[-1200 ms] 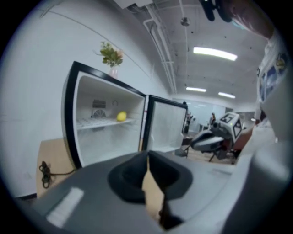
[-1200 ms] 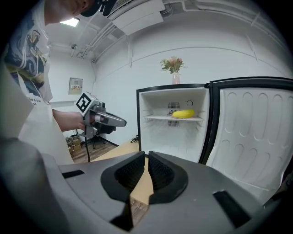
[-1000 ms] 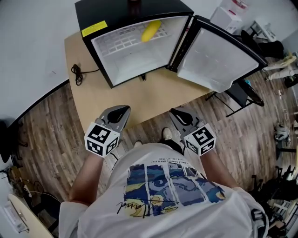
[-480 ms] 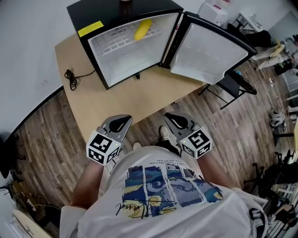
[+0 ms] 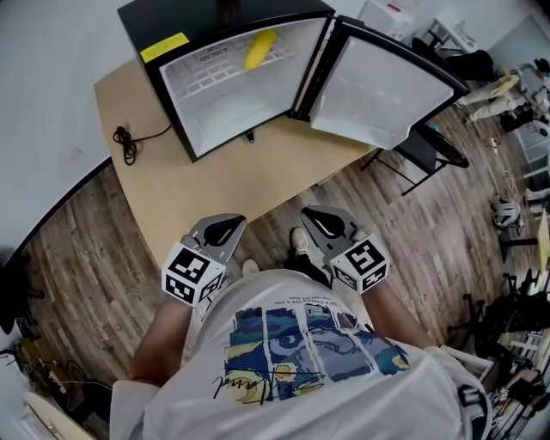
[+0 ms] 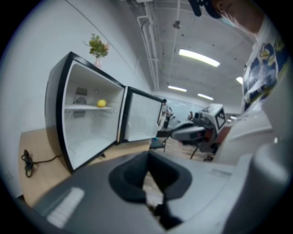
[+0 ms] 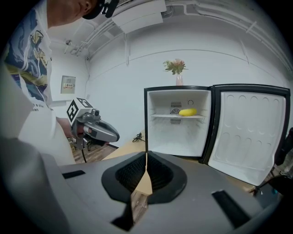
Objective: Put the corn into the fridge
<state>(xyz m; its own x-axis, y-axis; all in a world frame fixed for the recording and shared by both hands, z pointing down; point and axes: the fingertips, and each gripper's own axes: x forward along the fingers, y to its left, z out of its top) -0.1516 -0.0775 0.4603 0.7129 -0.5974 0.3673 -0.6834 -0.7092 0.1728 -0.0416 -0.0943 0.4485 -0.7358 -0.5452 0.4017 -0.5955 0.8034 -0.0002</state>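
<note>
Wood-plank floor [image 5: 77, 258], white wall [image 5: 51, 77], a pale wooden tabletop [image 5: 198, 189], strip lights [image 6: 199, 57] overhead, black chair [image 5: 421, 150] nearby.

Fridge [image 5: 198, 17] top past head view's edge

The head view looks steeply down from above the person: the shirt [image 5: 309, 344] fills the lower frame, the left gripper [image 5: 228, 222] and right gripper [image 5: 314, 216] sit mid-frame, and the table [image 5: 189, 189] and open fridge [image 5: 223, 94] lie farther off at the top. The left gripper view rides close behind its own gripper [image 6: 147, 156], rolled, and faces the fridge [image 6: 87, 132] obliquely from the left. The right gripper view sits close behind its own gripper [image 7: 146, 157] and faces the fridge [image 7: 176, 137] almost front-on. All three views share the fridge interior and the corn [image 5: 259, 48] [image 6: 101, 103] [image 7: 187, 112]. Each gripper view also takes in the opposite gripper [image 6: 168, 133] [image 7: 114, 135].
</note>
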